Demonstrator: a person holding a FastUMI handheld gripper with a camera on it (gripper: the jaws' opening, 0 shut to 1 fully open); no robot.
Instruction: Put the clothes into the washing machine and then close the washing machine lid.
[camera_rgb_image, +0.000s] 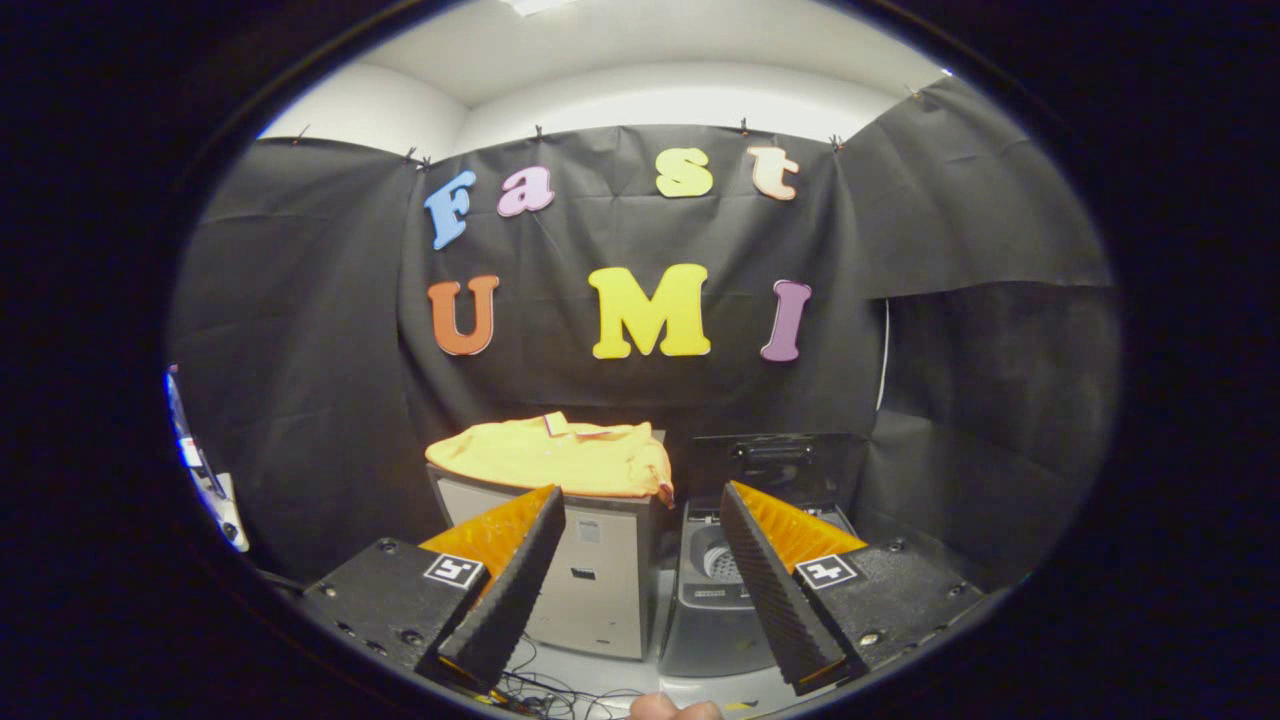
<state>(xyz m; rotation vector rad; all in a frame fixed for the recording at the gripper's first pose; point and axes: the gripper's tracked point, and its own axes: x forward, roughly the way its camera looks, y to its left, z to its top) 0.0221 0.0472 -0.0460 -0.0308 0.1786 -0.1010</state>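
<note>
A yellow shirt (560, 458) lies folded on top of a pale cabinet (590, 580), beyond my left finger. To the cabinet's right stands a small grey washing machine (712, 590) with its dark lid (775, 462) raised upright at the back, and the drum opening (718, 562) shows between my fingers. My gripper (640, 510) is open, well short of both shirt and machine, with nothing between its fingers.
Black cloth walls close the booth behind and on both sides. Cables (545, 690) lie on the floor in front of the cabinet. A white stand with a blue-lit edge (200, 470) leans at the far left. A fingertip (672, 708) of a hand peeks in below.
</note>
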